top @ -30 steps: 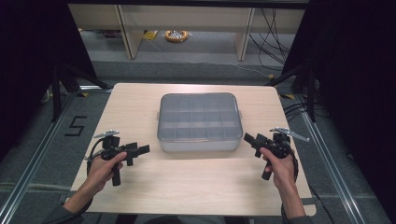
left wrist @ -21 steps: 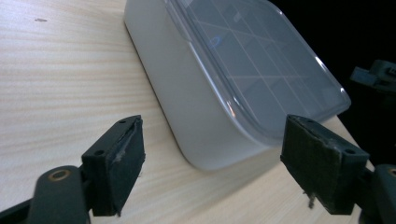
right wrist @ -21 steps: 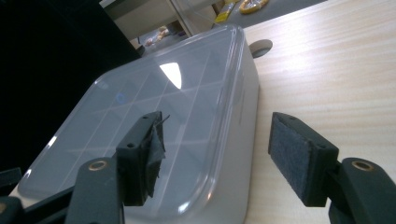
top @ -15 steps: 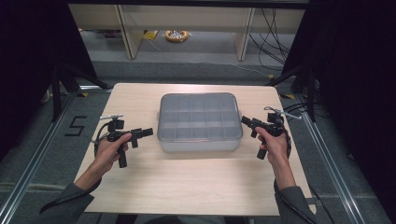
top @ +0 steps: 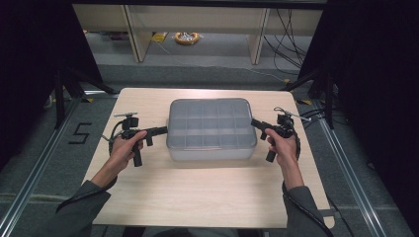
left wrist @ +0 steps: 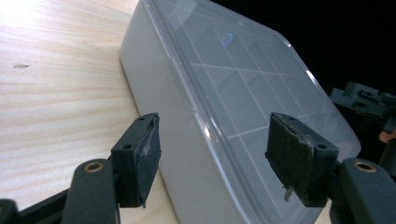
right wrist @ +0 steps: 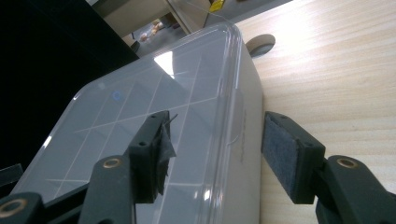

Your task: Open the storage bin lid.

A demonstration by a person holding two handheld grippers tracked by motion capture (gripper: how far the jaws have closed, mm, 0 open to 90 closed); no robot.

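The grey compartment box (top: pixel 212 129) with its clear lid closed sits in the centre of the high view, on the wooden bench (top: pixel 207 197). Your left hand-held gripper (top: pixel 159 131) is at the left side of the box with its jaws spread wide, one over the lid (left wrist: pixel 261 88) and one beside the box wall. Your right hand-held gripper (top: pixel 256 123) is at the right side, and its jaws are also wide apart astride the lid edge, not yet pressing on it.
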